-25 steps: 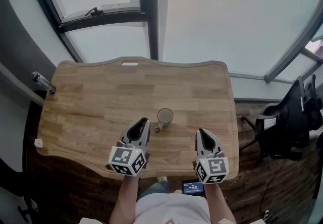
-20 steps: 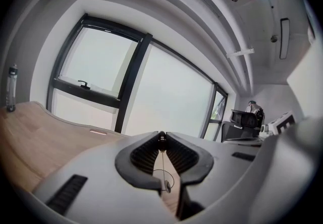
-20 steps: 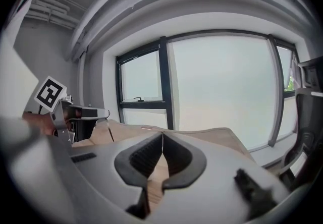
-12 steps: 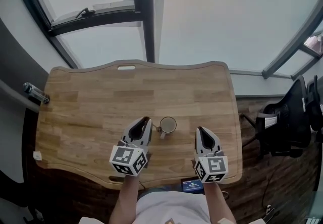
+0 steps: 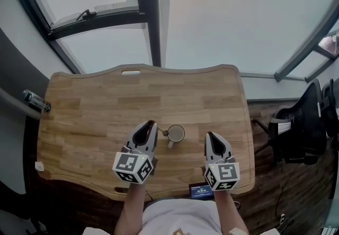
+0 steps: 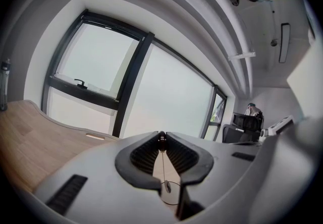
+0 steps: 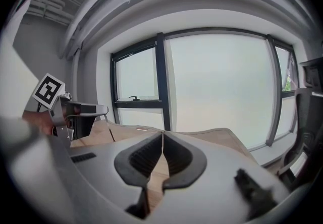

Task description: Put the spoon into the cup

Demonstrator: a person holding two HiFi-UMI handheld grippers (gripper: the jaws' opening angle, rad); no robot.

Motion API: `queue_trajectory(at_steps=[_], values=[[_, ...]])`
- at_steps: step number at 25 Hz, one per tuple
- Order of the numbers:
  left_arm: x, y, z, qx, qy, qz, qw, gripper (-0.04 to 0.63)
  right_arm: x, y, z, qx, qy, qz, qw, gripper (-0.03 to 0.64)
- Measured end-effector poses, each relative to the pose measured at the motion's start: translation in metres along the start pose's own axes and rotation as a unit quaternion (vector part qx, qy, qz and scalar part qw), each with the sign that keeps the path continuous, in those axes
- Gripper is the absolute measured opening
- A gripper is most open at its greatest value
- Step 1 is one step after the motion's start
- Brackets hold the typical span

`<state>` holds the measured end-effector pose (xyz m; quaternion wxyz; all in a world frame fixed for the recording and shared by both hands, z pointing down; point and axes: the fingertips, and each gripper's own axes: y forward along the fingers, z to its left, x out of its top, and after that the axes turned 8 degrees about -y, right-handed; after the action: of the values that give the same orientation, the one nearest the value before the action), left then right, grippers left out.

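Spoon [image 6: 167, 186] is pinched between the tips of the left tongs [image 6: 161, 136], which clamp only the far end of its thin handle. Its bowl sits lower in the left gripper view. The hold is just to the left of the cup [image 5: 175, 133], which stands on the desk [image 5: 95, 107]. The right tongs [image 7: 162, 134] are pressed together on nothing, to the right of the cup and apart from it

The grip looks like the weak point. With so little of a slim handle held, the spoon could swivel or slip out on any quick tilt and fall on the desk beside the cup. Nothing steadies the cup, so a bowl that catches its rim or its handle could push it or tip it over. A careless swing of the left tongs could also knock the cup, since they are so near it

From the head view the left tongs cover nearly all of the spoon, so I cannot tell whether its bowl is over the cup's mouth or short of it. A faint ring around the bowl in the left gripper view may be the cup's rim, but that is unclear. What the cup holds cannot be made out
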<state>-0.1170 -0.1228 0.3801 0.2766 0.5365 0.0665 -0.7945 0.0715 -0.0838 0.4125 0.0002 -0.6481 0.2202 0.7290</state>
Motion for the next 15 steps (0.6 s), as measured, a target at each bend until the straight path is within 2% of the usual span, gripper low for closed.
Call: queue_trajectory(at_steps=[8, 15], values=[[0.003, 0.000, 0.008, 0.012, 0.005, -0.003, 0.9999, 0.052, 0.005, 0.015, 0.005, 0.017, -0.004, -0.008, 1.000, 0.032], [-0.005, 0.004, 0.017, 0.019, -0.005, 0.003, 0.9998, 0.052, -0.006, 0.021, 0.011, 0.026, -0.004, 0.007, 1.000, 0.032]])
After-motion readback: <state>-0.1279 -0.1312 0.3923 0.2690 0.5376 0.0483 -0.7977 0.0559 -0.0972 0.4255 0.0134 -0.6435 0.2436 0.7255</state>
